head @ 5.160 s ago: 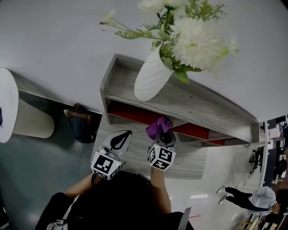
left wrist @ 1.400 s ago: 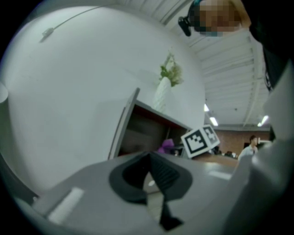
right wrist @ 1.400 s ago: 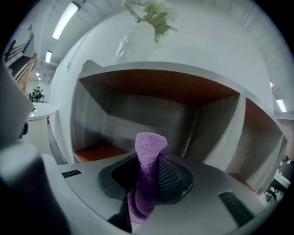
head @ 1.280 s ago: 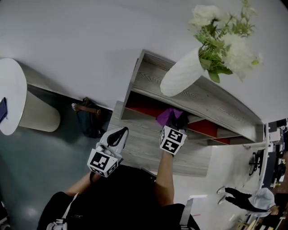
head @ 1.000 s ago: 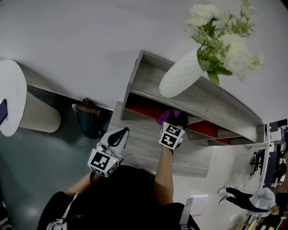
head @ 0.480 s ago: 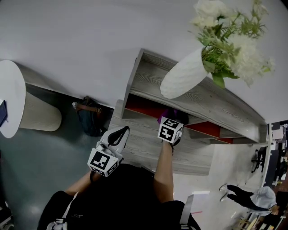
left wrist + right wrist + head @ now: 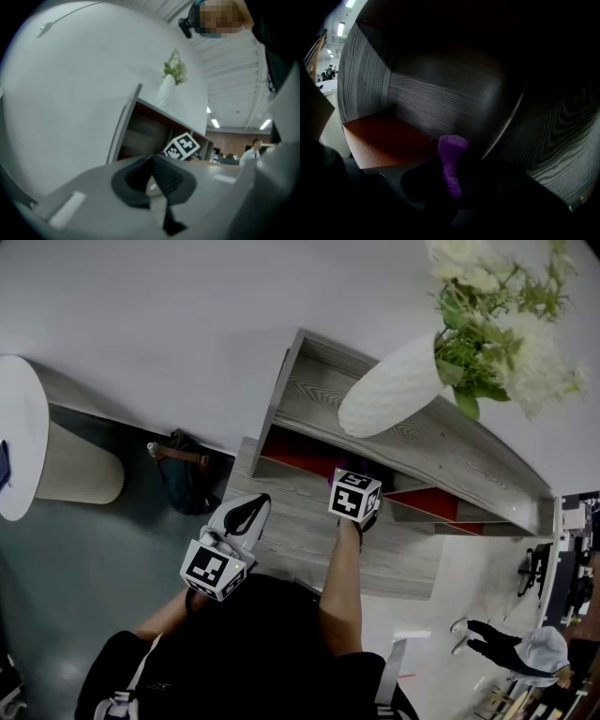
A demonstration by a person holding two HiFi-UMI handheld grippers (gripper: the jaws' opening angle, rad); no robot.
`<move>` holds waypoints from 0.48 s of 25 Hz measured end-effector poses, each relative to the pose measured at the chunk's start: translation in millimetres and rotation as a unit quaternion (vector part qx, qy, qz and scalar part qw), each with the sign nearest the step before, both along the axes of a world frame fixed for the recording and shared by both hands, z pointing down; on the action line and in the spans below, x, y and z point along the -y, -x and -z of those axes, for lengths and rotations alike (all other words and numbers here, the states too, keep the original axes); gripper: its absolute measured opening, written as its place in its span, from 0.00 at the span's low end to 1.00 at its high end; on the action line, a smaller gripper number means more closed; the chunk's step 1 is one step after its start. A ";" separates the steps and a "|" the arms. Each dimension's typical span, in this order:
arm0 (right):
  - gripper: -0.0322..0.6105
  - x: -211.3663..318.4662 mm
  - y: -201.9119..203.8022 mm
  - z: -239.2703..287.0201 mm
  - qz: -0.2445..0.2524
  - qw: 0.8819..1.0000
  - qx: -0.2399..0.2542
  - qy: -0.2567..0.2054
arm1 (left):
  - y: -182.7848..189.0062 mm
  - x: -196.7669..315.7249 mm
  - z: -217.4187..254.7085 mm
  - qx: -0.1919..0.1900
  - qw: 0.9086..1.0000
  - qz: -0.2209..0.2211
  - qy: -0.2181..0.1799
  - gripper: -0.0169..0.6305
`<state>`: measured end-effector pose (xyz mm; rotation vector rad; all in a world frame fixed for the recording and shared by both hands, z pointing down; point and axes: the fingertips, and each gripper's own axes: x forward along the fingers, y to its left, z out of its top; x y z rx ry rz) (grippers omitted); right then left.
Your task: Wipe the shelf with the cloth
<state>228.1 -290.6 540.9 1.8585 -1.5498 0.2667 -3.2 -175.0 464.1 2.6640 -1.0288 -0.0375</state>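
Note:
The grey wooden shelf unit (image 7: pixel 309 395) has a red-floored lower compartment (image 7: pixel 291 454). My right gripper reaches into that compartment, and in the head view only its marker cube (image 7: pixel 355 495) shows. In the right gripper view the right gripper (image 7: pixel 454 180) is shut on the purple cloth (image 7: pixel 451 161), which sticks up between the jaws above the red floor (image 7: pixel 382 138) and before the grey back wall (image 7: pixel 440 103). My left gripper (image 7: pixel 246 513) hangs shut and empty over the lower ledge (image 7: pixel 291 535), left of the right arm.
A white vase with flowers (image 7: pixel 394 390) stands on the shelf's top board. A dark bag (image 7: pixel 183 474) lies on the floor to the left, beside a white round table (image 7: pixel 19 446). A person (image 7: pixel 520 652) stands far off at the lower right.
My right gripper has pushed deeper into the red compartment, so the purple cloth is no longer seen in the head view. The left gripper has barely moved.

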 end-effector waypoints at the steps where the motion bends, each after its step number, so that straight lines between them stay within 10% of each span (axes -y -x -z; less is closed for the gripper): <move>1: 0.16 3.3 2.6 -0.3 0.005 1.000 0.000 0.002 | 0.5 -0.3 -0.5 0.000 1.000 0.001 0.001 0.03; 12: 0.16 45.1 44.1 -0.3 0.076 0.997 -0.004 0.007 | 19.2 -8.3 1.4 -0.002 1.000 0.028 0.000 0.03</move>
